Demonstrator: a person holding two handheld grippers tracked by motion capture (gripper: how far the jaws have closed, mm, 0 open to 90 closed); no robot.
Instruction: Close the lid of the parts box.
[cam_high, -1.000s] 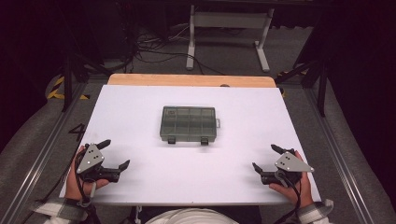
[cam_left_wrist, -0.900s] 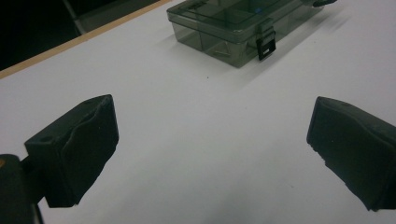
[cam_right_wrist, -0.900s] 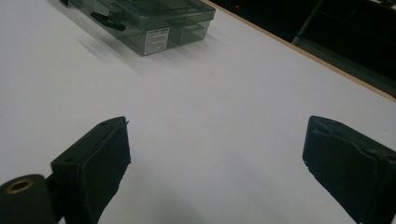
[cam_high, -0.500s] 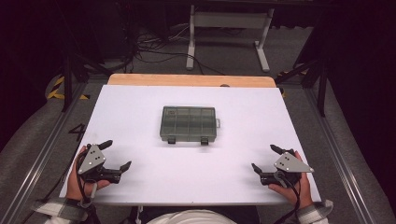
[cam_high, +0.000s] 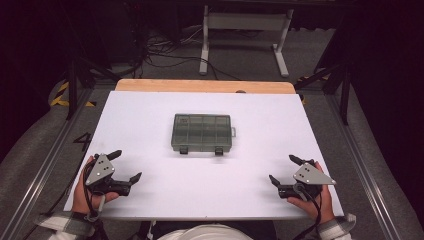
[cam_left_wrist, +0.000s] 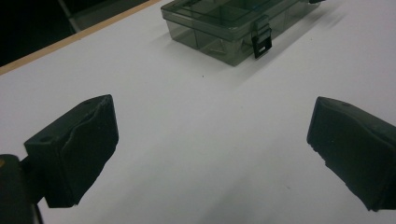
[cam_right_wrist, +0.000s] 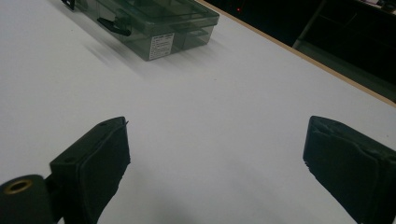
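While lying shut and latched mid-surface, nearer the far edge: compartment box (cam_high: 202, 132) | resting near the front-left corner, gaping wide, gripping nothing: left gripper (cam_high: 125, 166) | resting near the front-right corner, gaping wide, gripping nothing: right gripper (cam_high: 283, 170)

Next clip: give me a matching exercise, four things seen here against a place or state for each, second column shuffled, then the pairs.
Things:
1. compartment box
2. left hand-held gripper
3. right hand-held gripper
4. latches

Places or states:
A. open, near the table's right front corner
B. on the box's near side
C. lid shut, mid-table
D. open, near the left front corner

Pairs: 1-C, 2-D, 3-A, 4-B
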